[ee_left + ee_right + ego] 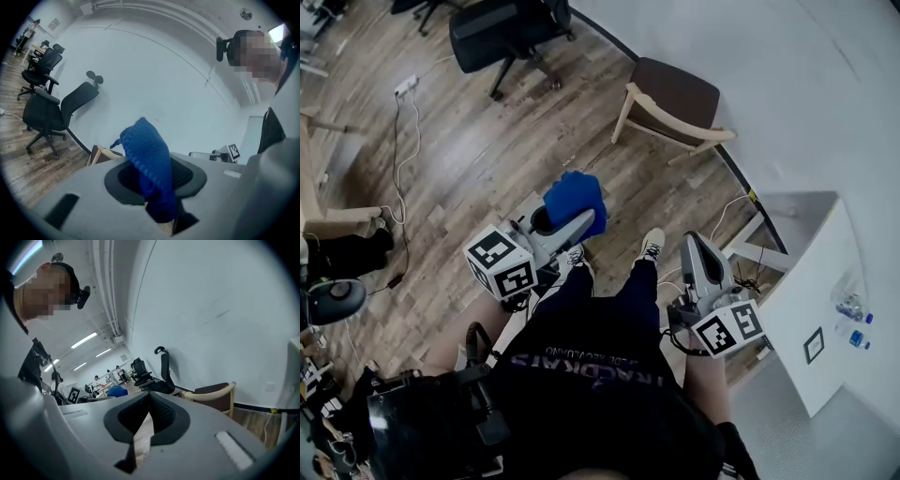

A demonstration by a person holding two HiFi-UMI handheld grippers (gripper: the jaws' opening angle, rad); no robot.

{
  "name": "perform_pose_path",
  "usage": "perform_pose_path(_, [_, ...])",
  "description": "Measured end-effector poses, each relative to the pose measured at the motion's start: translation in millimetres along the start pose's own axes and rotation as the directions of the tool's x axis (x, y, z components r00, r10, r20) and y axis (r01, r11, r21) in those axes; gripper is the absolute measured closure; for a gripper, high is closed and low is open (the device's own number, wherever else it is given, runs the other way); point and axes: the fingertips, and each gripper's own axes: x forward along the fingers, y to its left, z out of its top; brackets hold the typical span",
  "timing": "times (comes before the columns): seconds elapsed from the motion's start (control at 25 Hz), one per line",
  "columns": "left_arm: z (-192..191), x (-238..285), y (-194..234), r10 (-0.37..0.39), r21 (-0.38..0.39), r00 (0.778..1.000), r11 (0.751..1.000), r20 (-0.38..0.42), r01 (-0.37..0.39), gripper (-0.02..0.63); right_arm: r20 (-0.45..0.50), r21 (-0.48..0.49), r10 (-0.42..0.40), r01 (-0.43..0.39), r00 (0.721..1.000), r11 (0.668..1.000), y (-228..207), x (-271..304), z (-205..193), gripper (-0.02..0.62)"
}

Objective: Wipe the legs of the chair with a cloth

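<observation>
A blue knitted cloth [576,199] is bunched in the jaws of my left gripper [573,219], which is shut on it and held at waist height over the wooden floor. In the left gripper view the cloth [146,157] stands up between the jaws of that gripper [155,177]. The wooden chair [673,101] with a brown seat stands ahead by the white wall, well apart from both grippers; its pale legs show under the seat. My right gripper [695,241] is shut with nothing in it, and it points at the chair [214,396].
A black office chair [508,32] stands at the back left. A white table [811,281] with bottles [848,308] is at my right, cables beneath it. A power strip and cord [403,89] lie on the floor at left. My feet [651,246] are below the grippers.
</observation>
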Motion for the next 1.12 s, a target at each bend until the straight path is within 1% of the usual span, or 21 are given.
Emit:
perform_pose_path(0.16, [1, 22, 8, 0.064, -0.025, 0.998, 0.998, 0.026, -0.064, 0.479, -0.03, -0.021, 0.027, -0.028, 0.999, 0.999, -30, 6, 14, 0.588])
perform_pose_path(0.28, [-5, 47, 12, 0.109, -0.046, 0.994, 0.993, 0.031, -0.108, 0.479, -0.052, -0.04, 0.046, -0.048, 0.998, 0.998, -63, 13, 25, 0.588])
perform_pose_path(0.36, [-11, 66, 14, 0.138, -0.042, 0.99, 0.99, 0.034, -0.136, 0.479, -0.068, -0.041, 0.057, -0.06, 0.996, 0.997, -89, 19, 30, 0.588])
perform_pose_path(0.48, [-21, 96, 27, 0.186, -0.01, 0.982, 0.983, 0.042, -0.186, 0.479, -0.105, -0.036, 0.083, -0.087, 0.991, 0.996, -127, 33, 29, 0.588])
perform_pose_path(0.6, [-35, 126, 50, 0.228, 0.012, 0.973, 0.973, 0.045, -0.229, 0.479, -0.154, -0.043, 0.118, -0.126, 0.981, 0.991, -161, 54, 18, 0.588])
perform_pose_path(0.72, [-50, 149, 78, 0.27, 0.001, 0.961, 0.963, 0.052, -0.271, 0.479, -0.2, -0.041, 0.154, -0.165, 0.968, 0.985, -189, 79, 3, 0.588])
perform_pose_path(0.92, [-72, 175, 129, 0.328, 0.011, 0.942, 0.944, 0.067, -0.329, 0.479, -0.254, -0.048, 0.221, -0.24, 0.942, 0.97, -216, 119, -25, 0.589])
perform_pose_path(1.12, [-102, 195, 177, 0.373, 0.06, 0.925, 0.924, 0.072, -0.377, 0.479, -0.314, -0.054, 0.262, -0.292, 0.913, 0.955, -242, 152, -70, 0.588])
